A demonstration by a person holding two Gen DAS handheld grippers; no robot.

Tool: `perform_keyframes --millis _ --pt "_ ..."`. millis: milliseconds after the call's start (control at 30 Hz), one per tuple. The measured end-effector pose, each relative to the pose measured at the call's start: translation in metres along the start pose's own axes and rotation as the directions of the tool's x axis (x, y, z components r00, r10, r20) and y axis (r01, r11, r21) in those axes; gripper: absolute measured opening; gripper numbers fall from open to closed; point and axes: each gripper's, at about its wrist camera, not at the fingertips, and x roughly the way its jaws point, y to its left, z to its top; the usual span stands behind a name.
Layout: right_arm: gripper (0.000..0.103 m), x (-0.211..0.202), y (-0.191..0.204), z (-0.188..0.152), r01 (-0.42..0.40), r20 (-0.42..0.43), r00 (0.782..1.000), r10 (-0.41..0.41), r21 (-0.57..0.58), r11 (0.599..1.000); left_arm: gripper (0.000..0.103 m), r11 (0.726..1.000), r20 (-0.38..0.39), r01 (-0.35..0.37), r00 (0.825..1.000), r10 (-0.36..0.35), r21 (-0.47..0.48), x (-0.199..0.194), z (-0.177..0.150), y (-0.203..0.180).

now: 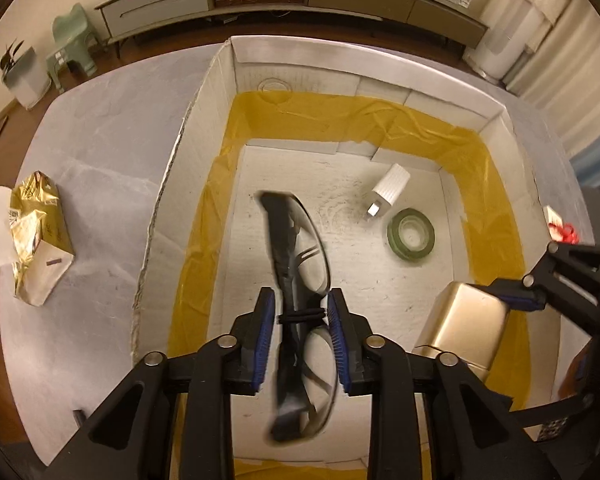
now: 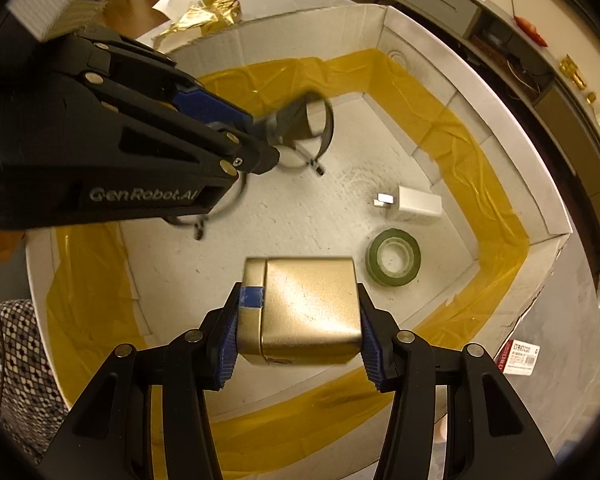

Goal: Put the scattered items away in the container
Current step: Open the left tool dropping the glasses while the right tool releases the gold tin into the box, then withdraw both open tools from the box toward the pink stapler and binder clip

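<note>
Both loads hang over the box: left gripper pinches glasses lengthwise away from me; right gripper clamps gold tin, nearer the floor.

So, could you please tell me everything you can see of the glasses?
The glasses have a dark, thick frame with clear lenses and look like plastic. They are blurred. The left tool grips them near the bridge, so they hang in the air above the floor of the box, one lens towards the camera, one away. Nothing else touches them.
</note>
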Motion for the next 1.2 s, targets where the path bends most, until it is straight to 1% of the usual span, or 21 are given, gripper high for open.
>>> perform_keyframes --millis 133,267,433,767,867,967,1200 --pt "0.054 0.000 0.001 -0.005 0.022 0.007 1.000 -0.022 -0.002 1.000 0.034 0.999 0.028 -0.034 0.999 0.034 0.030 -0.004 -0.001 -0.007" --pt "0.055 -0.006 0.002 -0.004 0.023 0.027 0.999 -0.023 0.002 1.000 0.035 0.998 0.046 -0.040 0.998 0.039 0.040 -0.009 -0.003 -0.008" --pt "0.055 -0.013 0.002 0.000 0.016 0.045 0.999 -0.017 0.015 1.000 0.036 0.999 0.064 -0.030 0.998 0.028 0.035 -0.021 -0.010 -0.003" --pt "0.054 -0.025 0.011 -0.009 0.002 0.076 0.997 -0.005 0.041 0.999 0.037 0.994 0.102 -0.066 0.993 0.058 0.085 -0.044 -0.041 -0.011" --pt "0.054 -0.037 0.019 -0.017 -0.005 0.092 0.996 0.001 0.046 0.999 0.038 0.991 0.133 -0.084 0.989 0.069 0.108 -0.058 -0.051 -0.016" --pt "0.054 -0.048 0.026 -0.026 -0.013 0.110 0.994 0.007 0.051 0.999 0.043 0.985 0.167 -0.103 0.983 0.080 0.137 -0.073 -0.063 -0.024" --pt "0.054 -0.069 0.039 -0.045 -0.018 0.146 0.989 0.008 0.066 0.998 0.043 0.978 0.202 -0.109 0.977 0.071 0.180 -0.097 -0.087 -0.042"
